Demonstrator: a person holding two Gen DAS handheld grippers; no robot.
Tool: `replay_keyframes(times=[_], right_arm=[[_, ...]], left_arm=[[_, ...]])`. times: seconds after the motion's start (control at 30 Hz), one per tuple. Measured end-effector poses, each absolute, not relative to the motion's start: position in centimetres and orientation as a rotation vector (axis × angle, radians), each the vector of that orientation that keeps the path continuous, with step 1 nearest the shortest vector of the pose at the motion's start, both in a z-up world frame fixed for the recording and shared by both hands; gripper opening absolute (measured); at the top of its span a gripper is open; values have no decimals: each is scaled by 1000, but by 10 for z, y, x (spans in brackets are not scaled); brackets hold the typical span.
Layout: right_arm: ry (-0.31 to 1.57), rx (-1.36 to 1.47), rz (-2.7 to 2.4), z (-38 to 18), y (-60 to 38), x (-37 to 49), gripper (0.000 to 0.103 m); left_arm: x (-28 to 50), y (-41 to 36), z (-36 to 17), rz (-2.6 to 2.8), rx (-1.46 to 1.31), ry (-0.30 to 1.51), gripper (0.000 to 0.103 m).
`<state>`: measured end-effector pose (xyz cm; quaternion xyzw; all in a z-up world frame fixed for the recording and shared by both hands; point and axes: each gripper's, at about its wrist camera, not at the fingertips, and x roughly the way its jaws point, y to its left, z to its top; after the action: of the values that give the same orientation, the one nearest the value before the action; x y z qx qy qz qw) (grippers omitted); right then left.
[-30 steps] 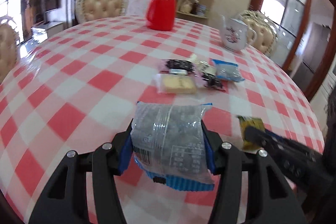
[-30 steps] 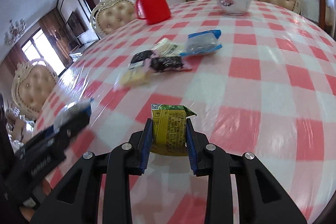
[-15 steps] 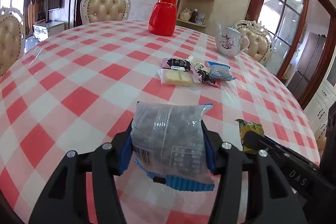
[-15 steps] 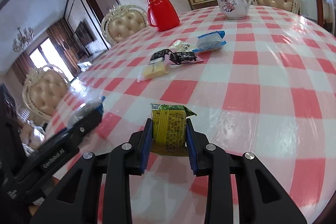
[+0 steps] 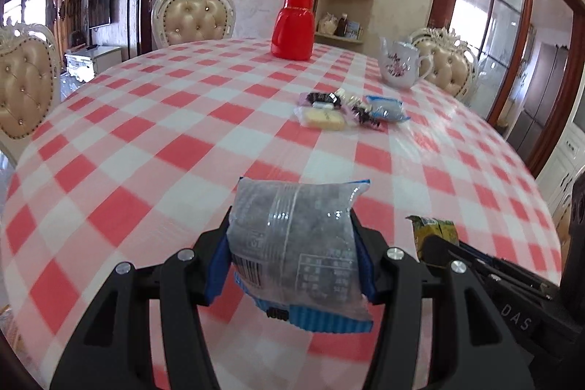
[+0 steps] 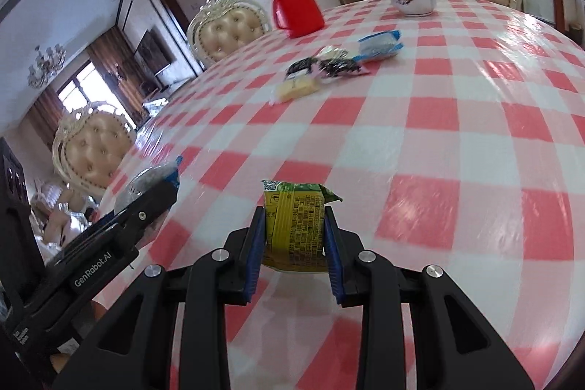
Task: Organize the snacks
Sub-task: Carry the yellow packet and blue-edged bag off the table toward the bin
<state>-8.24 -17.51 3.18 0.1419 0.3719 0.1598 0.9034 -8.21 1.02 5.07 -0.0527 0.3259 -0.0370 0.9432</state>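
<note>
My left gripper (image 5: 290, 243) is shut on a clear, blue-edged packet of dark snack (image 5: 296, 243) and holds it above the near part of the checked table (image 5: 153, 148). My right gripper (image 6: 294, 225) is shut on a yellow-green snack packet (image 6: 295, 222), which also shows at the right of the left wrist view (image 5: 435, 233). A cluster of snacks lies further in on the table: a yellow cake packet (image 5: 323, 118), dark packets (image 5: 323, 97) and a blue packet (image 5: 385, 106). The left gripper also shows at the left of the right wrist view (image 6: 146, 203).
A red thermos jug (image 5: 293, 24) and a white flowered teapot (image 5: 400, 64) stand at the far side of the table. Padded chairs (image 5: 193, 17) ring the table. A wooden shelf with jars (image 5: 343, 17) stands behind it.
Both grippers have pulled back and risen from the snack cluster, which now looks further off. Each still holds its packet.
</note>
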Motion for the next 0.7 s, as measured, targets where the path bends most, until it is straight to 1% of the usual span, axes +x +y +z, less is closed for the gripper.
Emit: replay_keyframes(times=[0.3, 0.7], right_arm=[[735, 175, 406, 48, -131, -124, 31], [719, 38, 529, 58, -68, -167, 31]], left_arm=[[-128, 38, 46, -25, -14, 716, 56], [-187, 97, 48, 47, -12, 693, 56]])
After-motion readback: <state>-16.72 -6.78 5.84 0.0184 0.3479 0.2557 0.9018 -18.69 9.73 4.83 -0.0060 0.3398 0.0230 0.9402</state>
